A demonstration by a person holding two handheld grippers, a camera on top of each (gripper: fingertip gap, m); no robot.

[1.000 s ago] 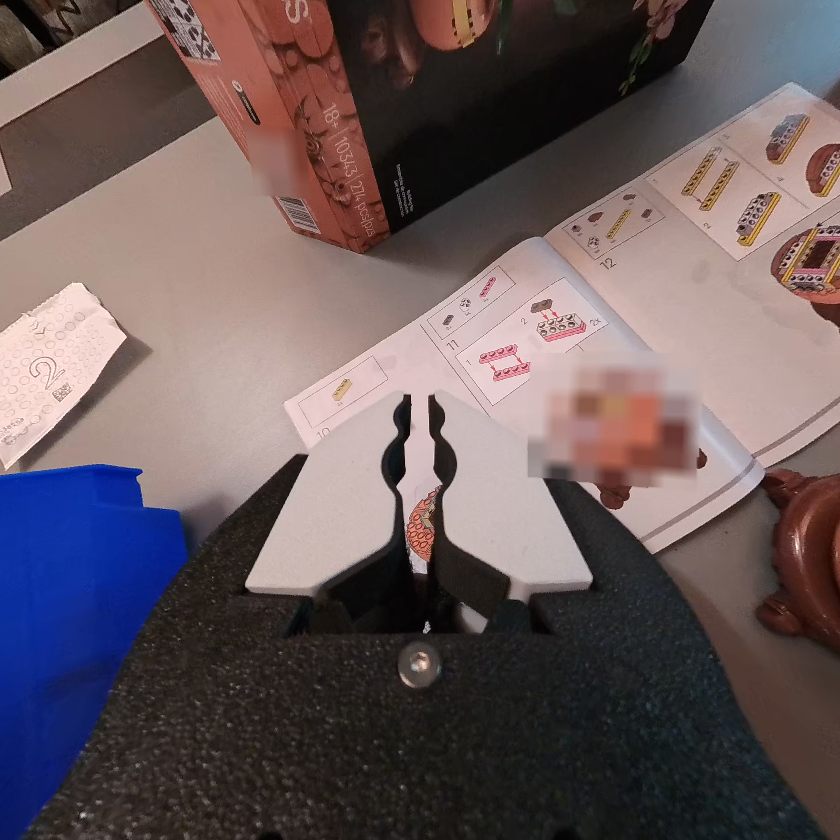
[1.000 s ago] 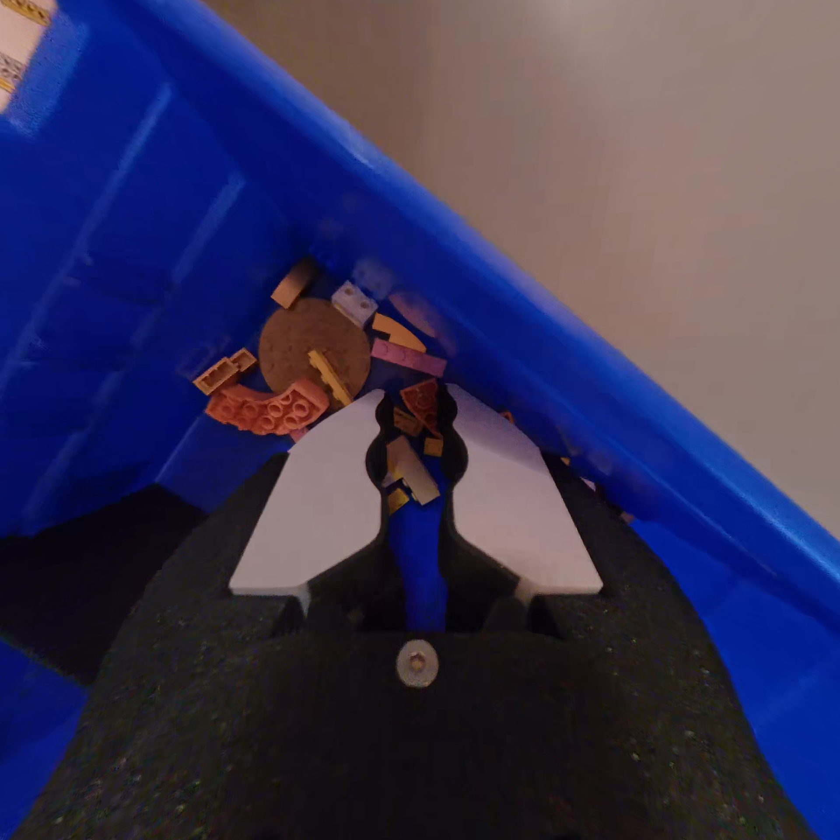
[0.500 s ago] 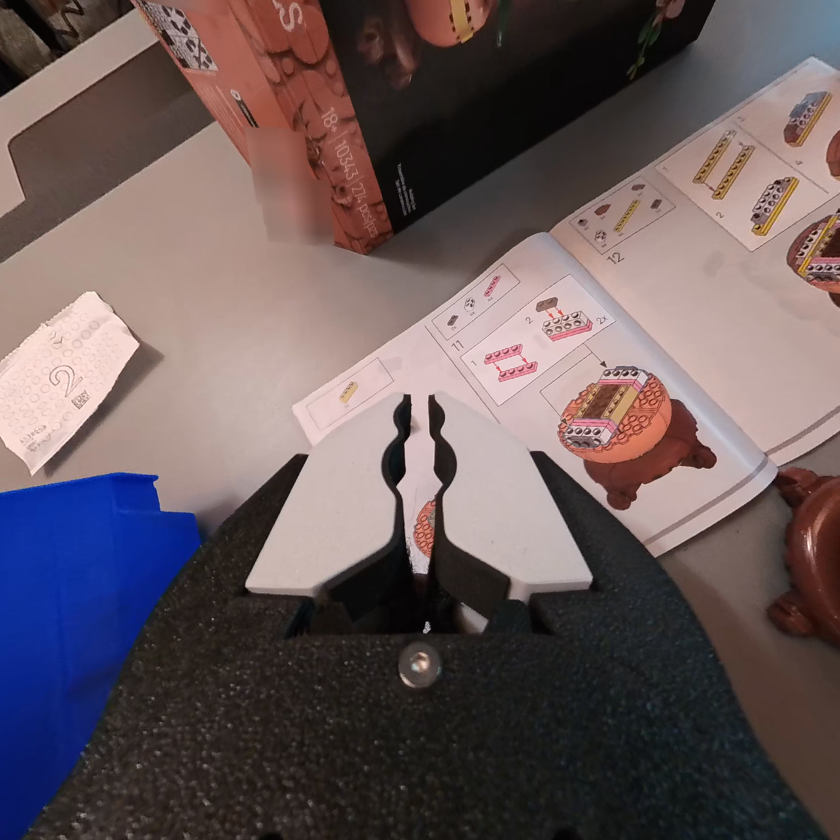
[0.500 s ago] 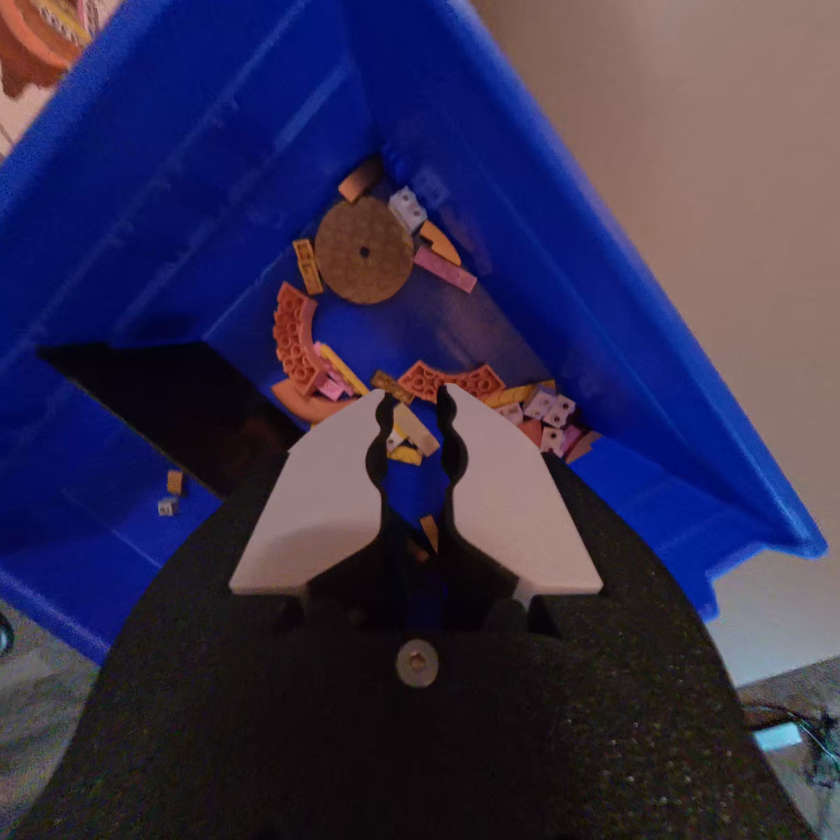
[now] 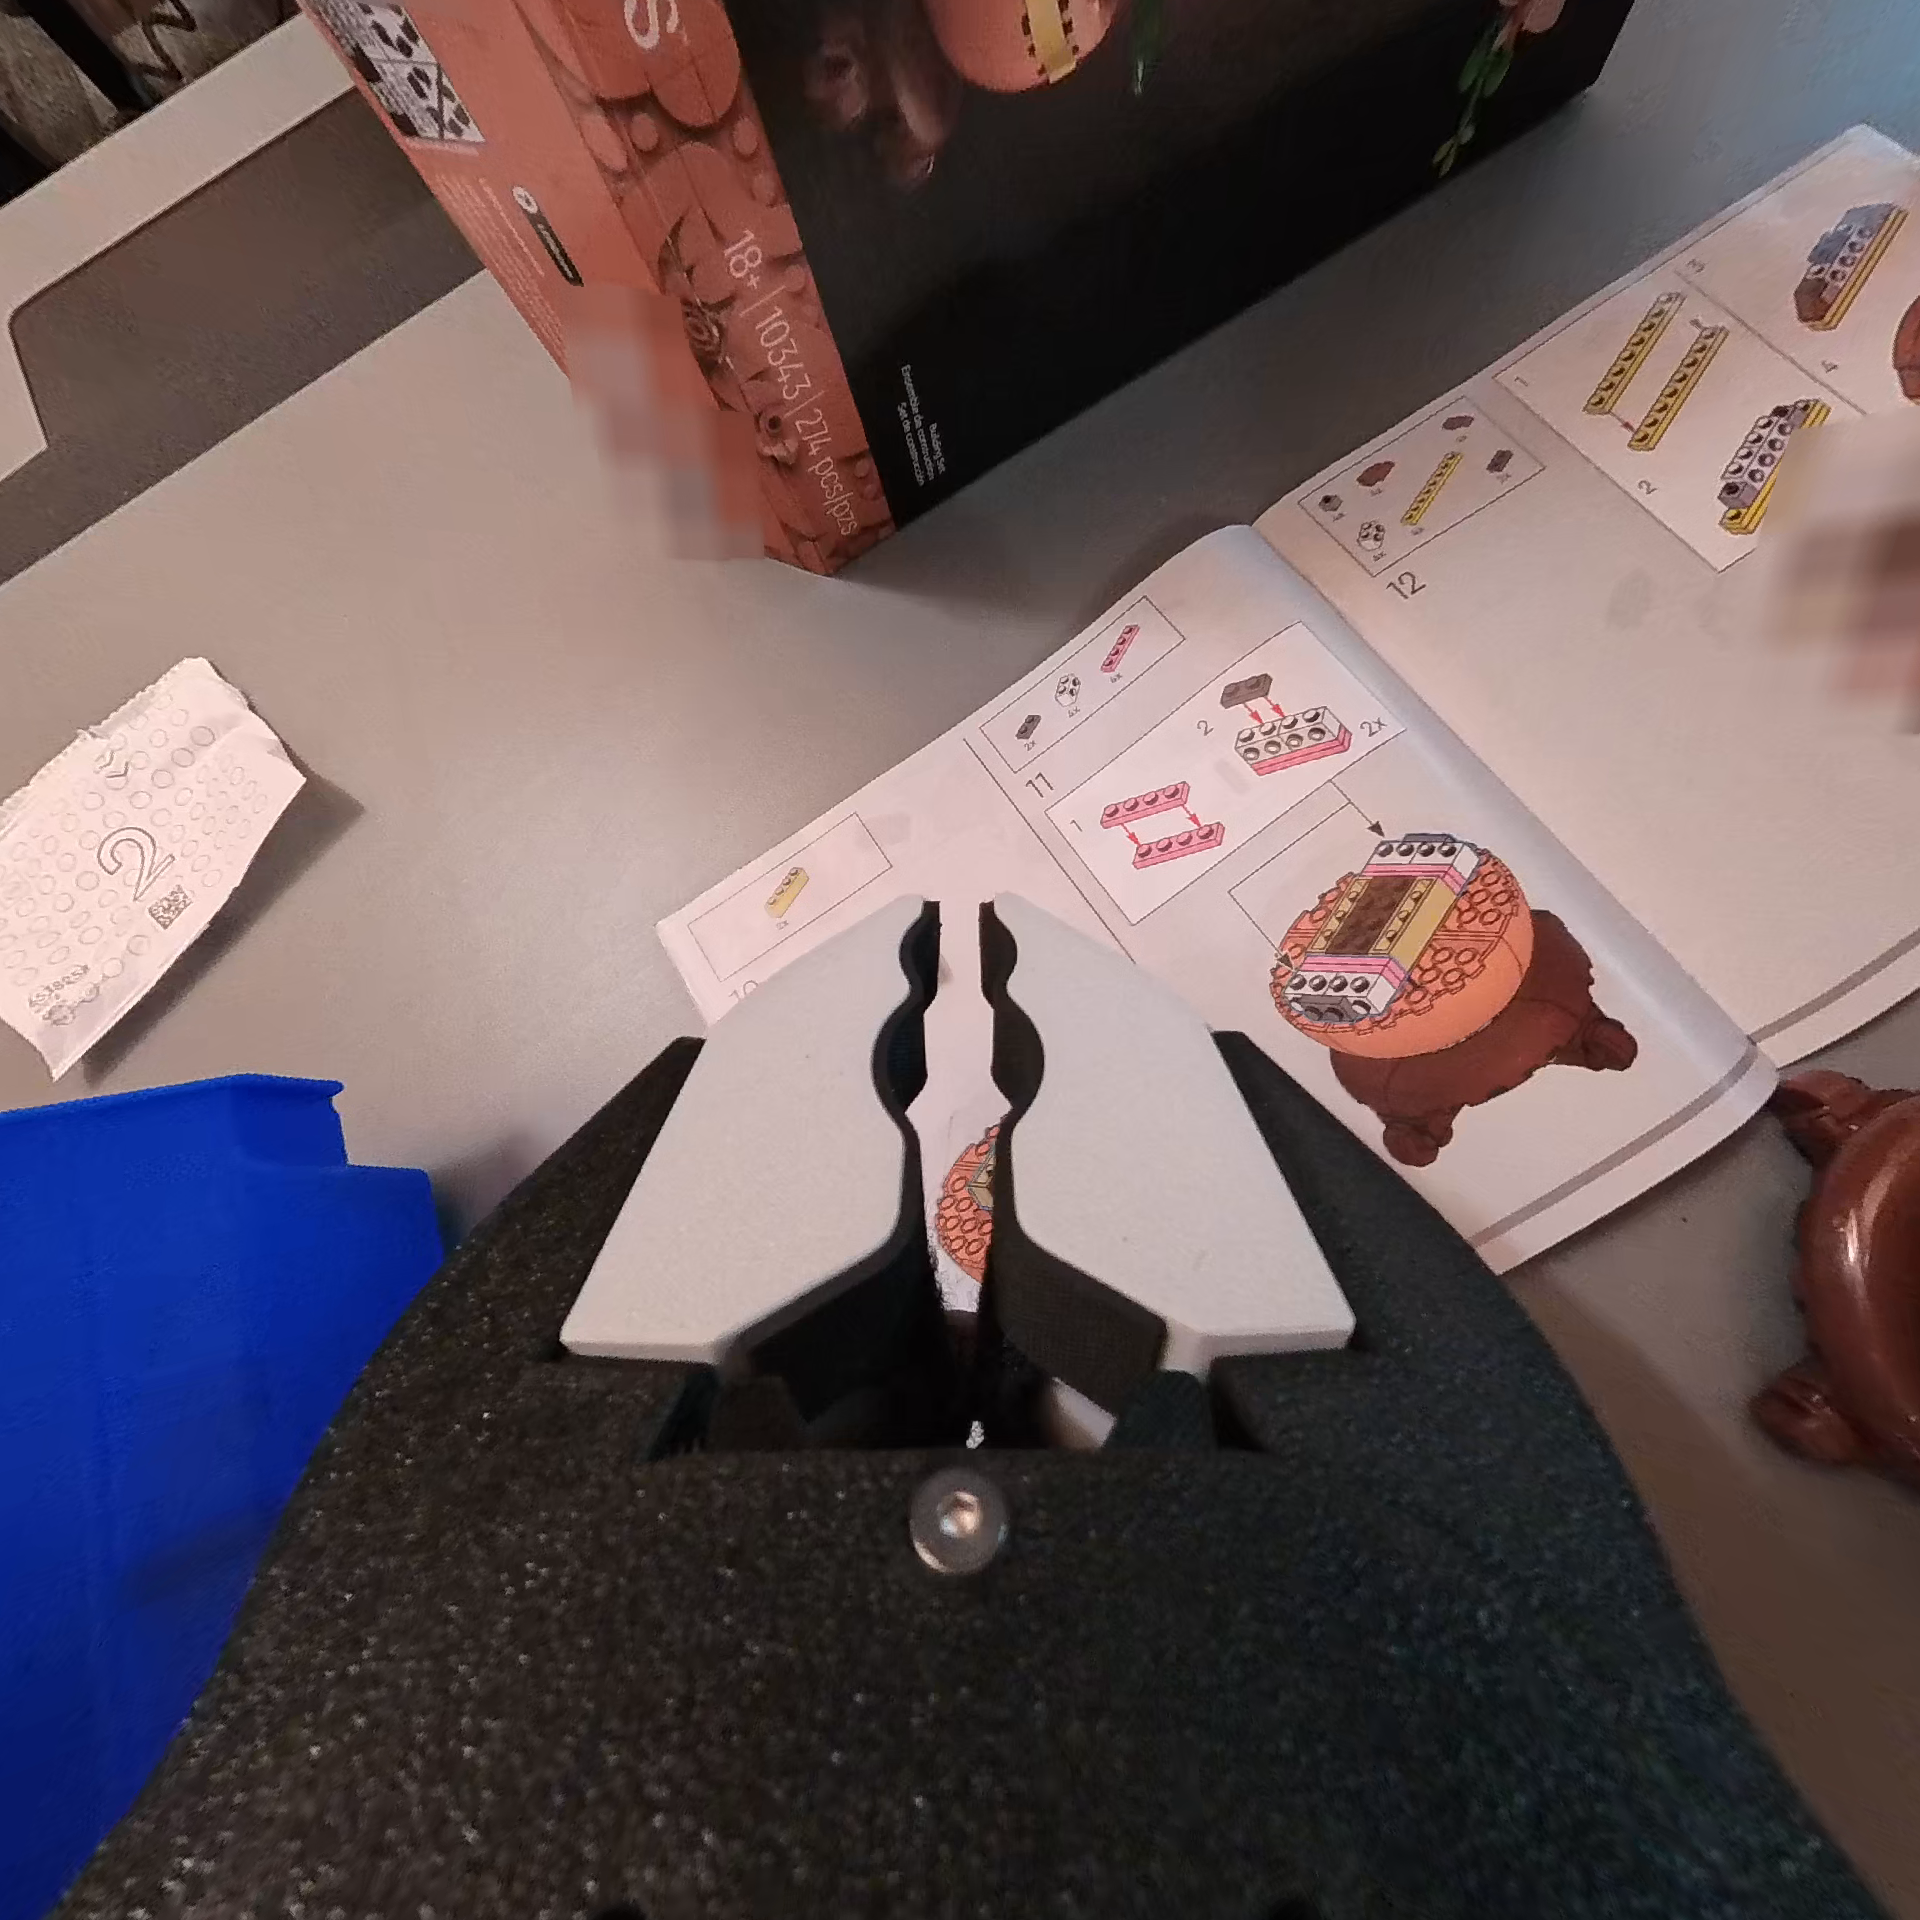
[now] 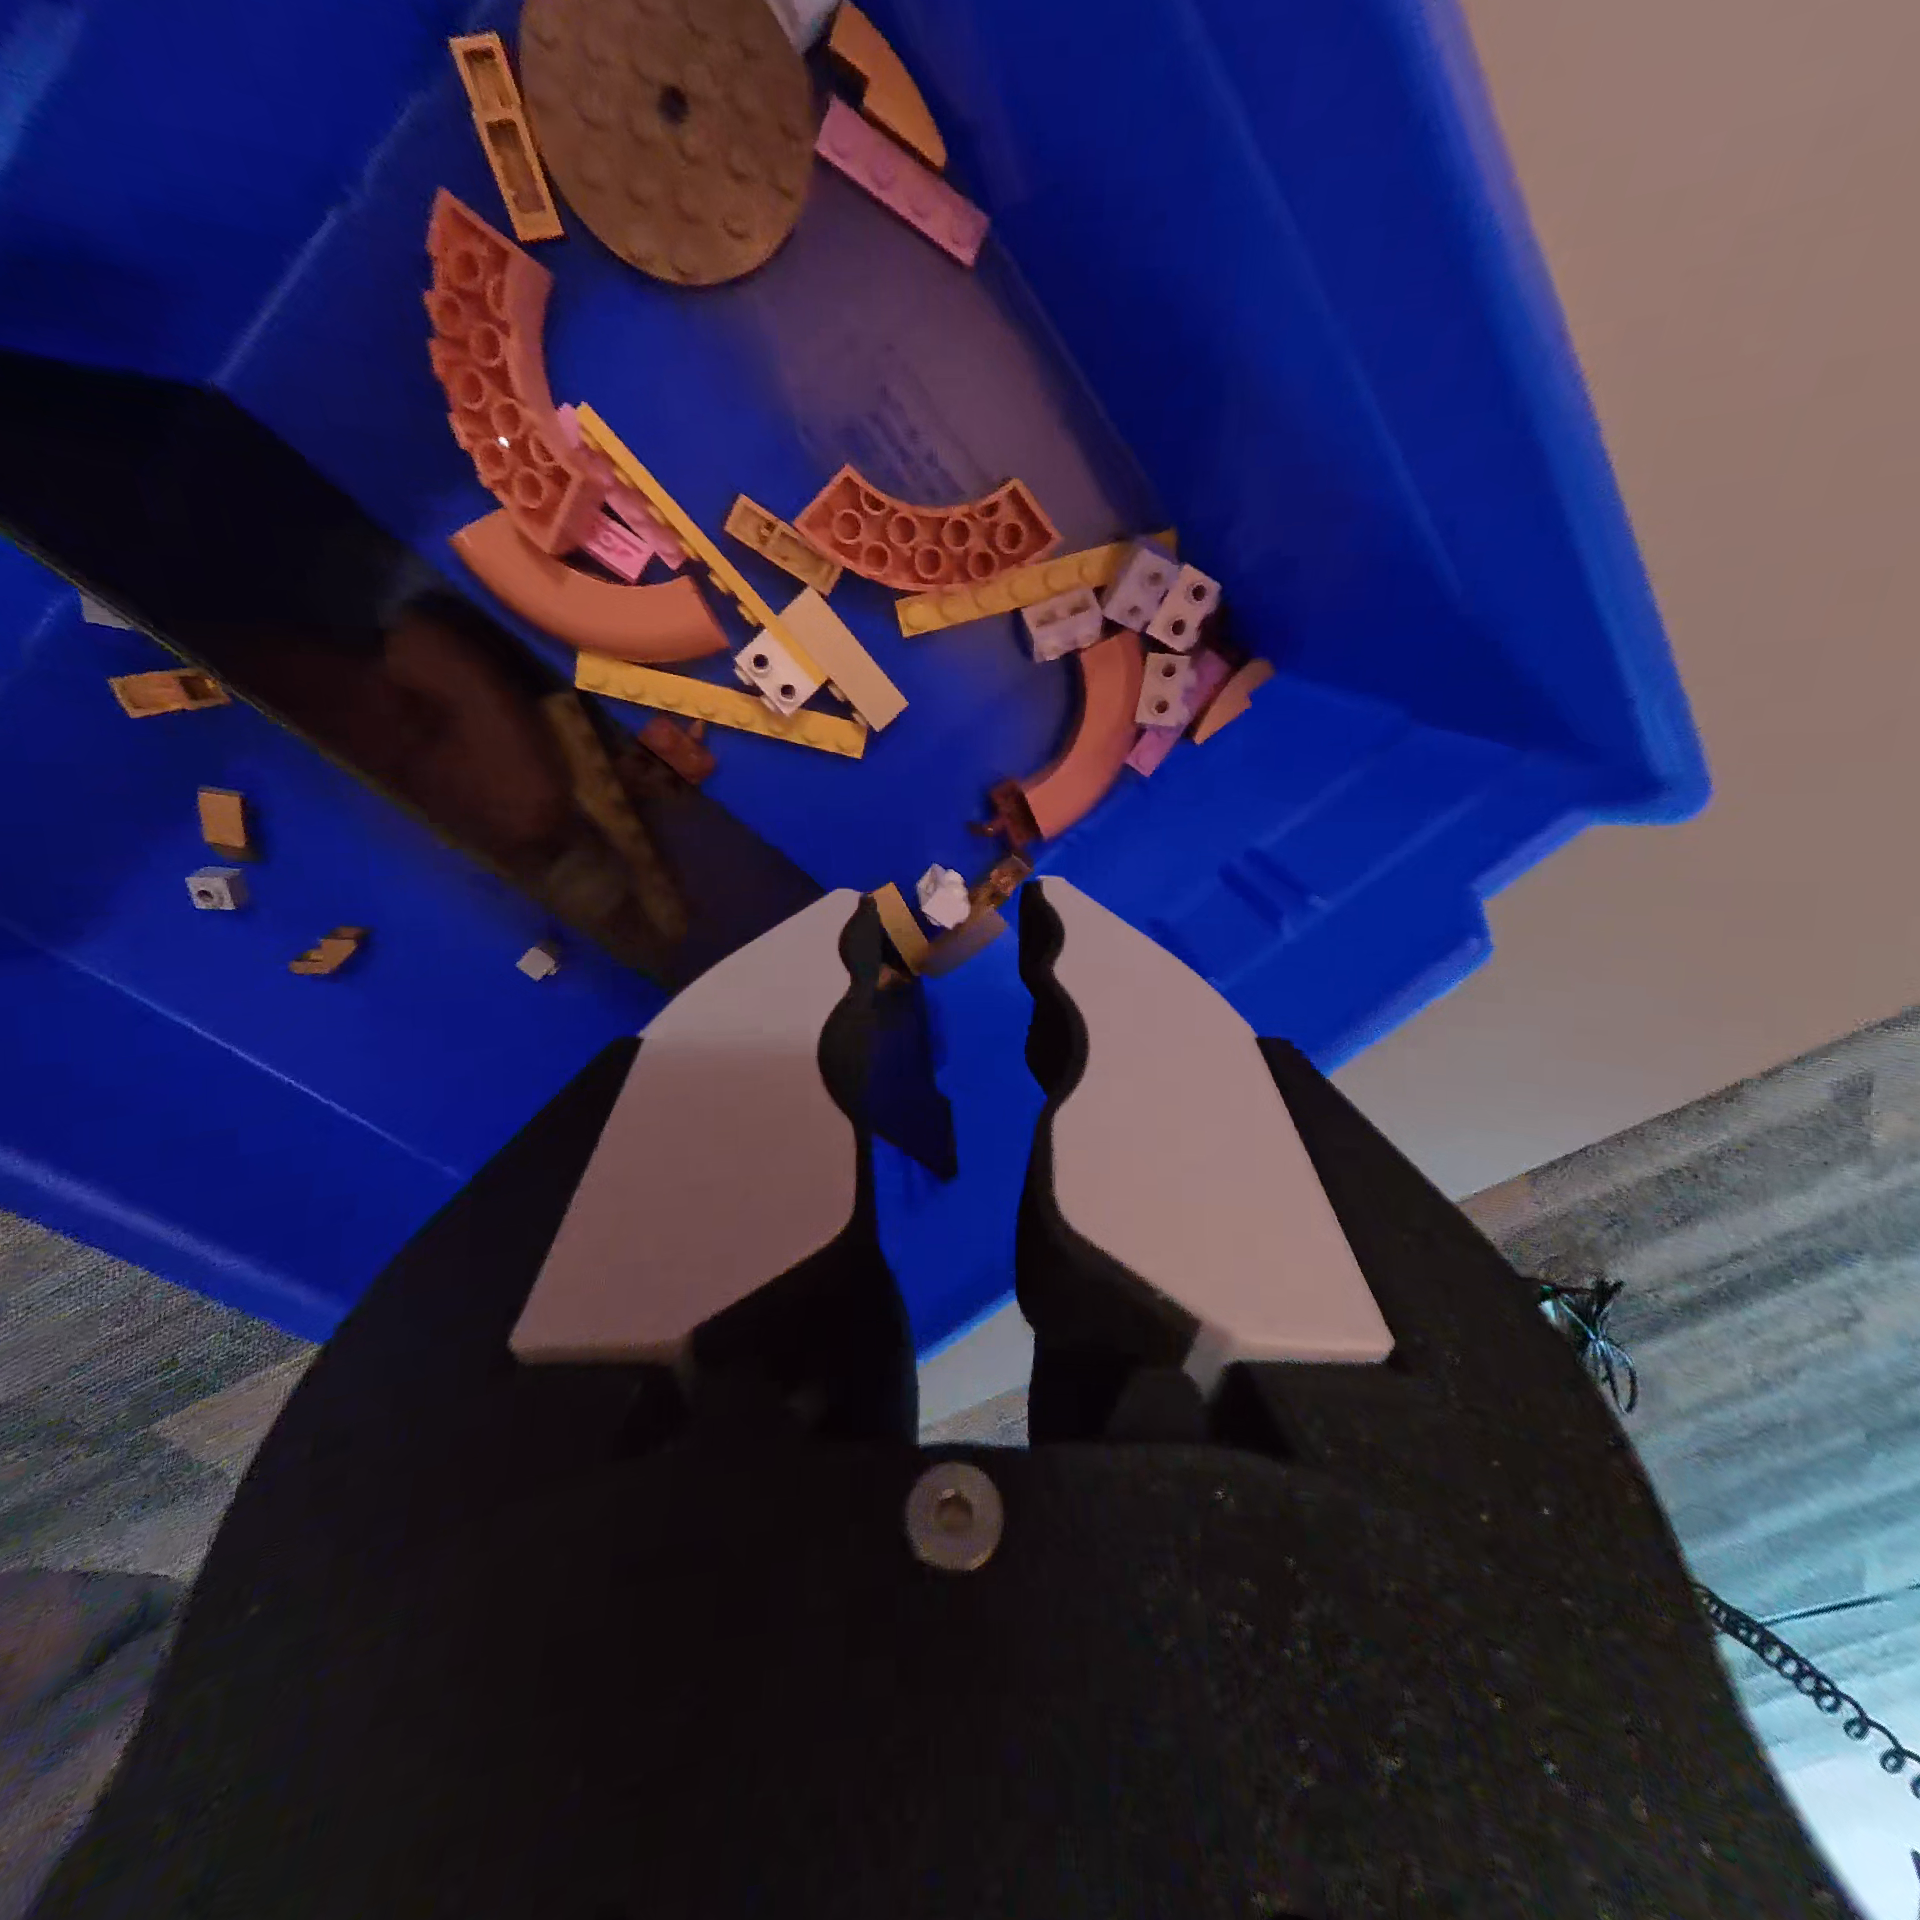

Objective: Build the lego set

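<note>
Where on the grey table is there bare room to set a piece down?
One bare stretch of table lies between the torn paper bag, the set's box and the instruction booklet. The bin floor is crowded, with loose bricks strewn across it.

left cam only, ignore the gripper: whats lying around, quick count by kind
set box: 1
instruction booklet: 1
torn white paper bag: 1
blue bin: 1
brown lego base: 1
total: 5
</note>
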